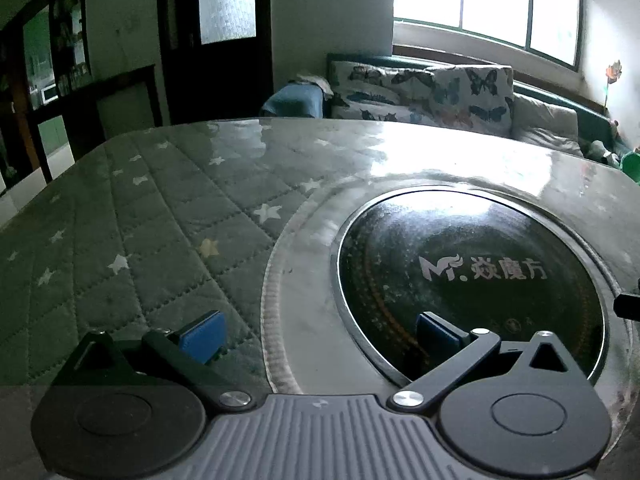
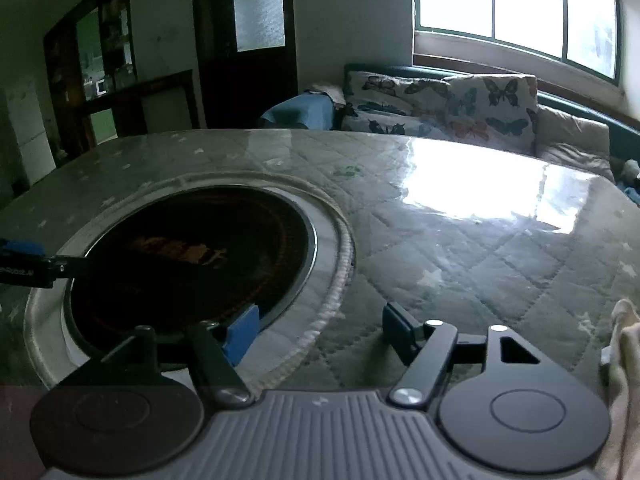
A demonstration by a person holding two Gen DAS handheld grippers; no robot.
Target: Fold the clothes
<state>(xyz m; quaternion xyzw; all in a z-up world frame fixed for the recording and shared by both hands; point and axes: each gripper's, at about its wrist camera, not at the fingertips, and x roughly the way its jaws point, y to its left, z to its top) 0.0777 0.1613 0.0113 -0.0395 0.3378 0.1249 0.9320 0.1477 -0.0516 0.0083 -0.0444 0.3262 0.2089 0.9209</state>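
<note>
Two tools, one to each hand, both hovering over the same tabletop. Left tool (image 1: 320, 334): black linkage arms, blue pads, jaws spread wide with nothing between them; its left pad hangs over the quilted cover, its right pad over the dark disc. Right tool (image 2: 324, 334): same build, jaws apart and empty, left pad above the rim of the disc, right pad above the quilting.

One square tabletop (image 2: 460, 248), covered in a grey-green quilted cloth with pale stars under a clear glossy sheet that reflects the window.

One round black glass cooktop disc (image 1: 472, 280), set flush in the tabletop inside a metal ring, white logo and characters printed on it.

One cream-coloured garment (image 2: 622, 380), the item for folding: only a bunched edge shows at the far right border of the right wrist view, just beside the right tool's body. How it lies, and whether it rests on the tabletop, cannot be told. It is held by neither tool.

Background items: butterfly-print cushions (image 1: 432, 88) on a dark green sofa (image 1: 560, 100); a blue cloth (image 2: 300, 112) draped at the sofa's end; a bright multi-pane window (image 2: 516, 4); a dark wooden door with a frosted panel (image 1: 224, 20).
</note>
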